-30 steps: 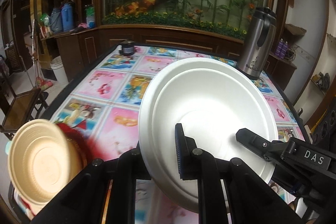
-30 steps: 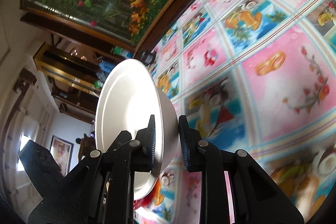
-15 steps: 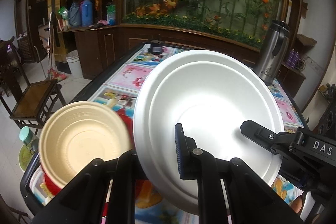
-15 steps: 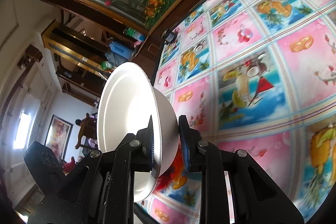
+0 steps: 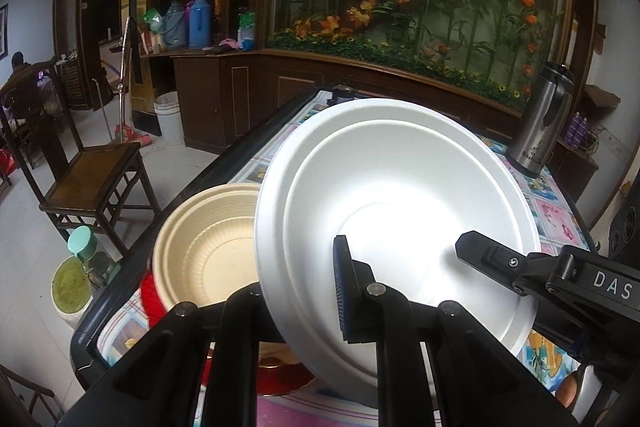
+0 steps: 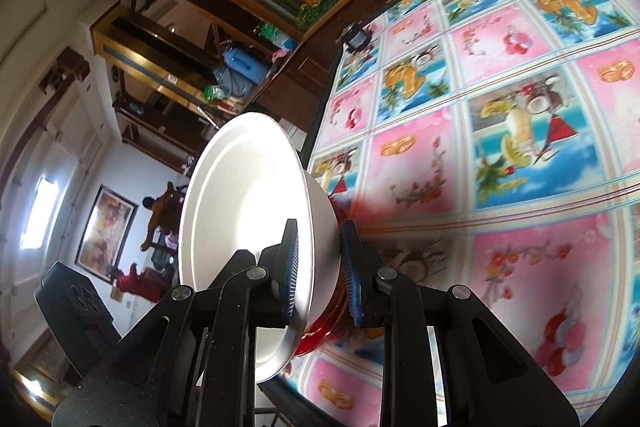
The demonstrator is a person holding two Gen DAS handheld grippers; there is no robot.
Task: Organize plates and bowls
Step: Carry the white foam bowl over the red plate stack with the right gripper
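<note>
A white bowl (image 5: 400, 187) is held tilted in the air above the table's near left corner. My left gripper (image 5: 304, 291) is shut on its near rim. My right gripper (image 6: 320, 259) is shut on the same white bowl (image 6: 248, 211) at its rim; its black finger (image 5: 492, 259) shows at the right of the left wrist view. A beige bowl (image 5: 204, 251) sits just left of and below the white bowl, nested on something red (image 5: 154, 301). A red dish (image 6: 324, 327) shows under the white bowl in the right wrist view.
The table (image 6: 500, 147) has a pink and blue pictured cloth. A steel thermos (image 5: 544, 119) stands at the far right. A small dark jar (image 6: 356, 37) stands at the far edge. A wooden chair (image 5: 92, 179) and a green-lidded container (image 5: 76, 267) are on the floor to the left.
Both grippers have carried the white bowl left, toward the table's left corner. The beige bowl now lies close beside and below it.
</note>
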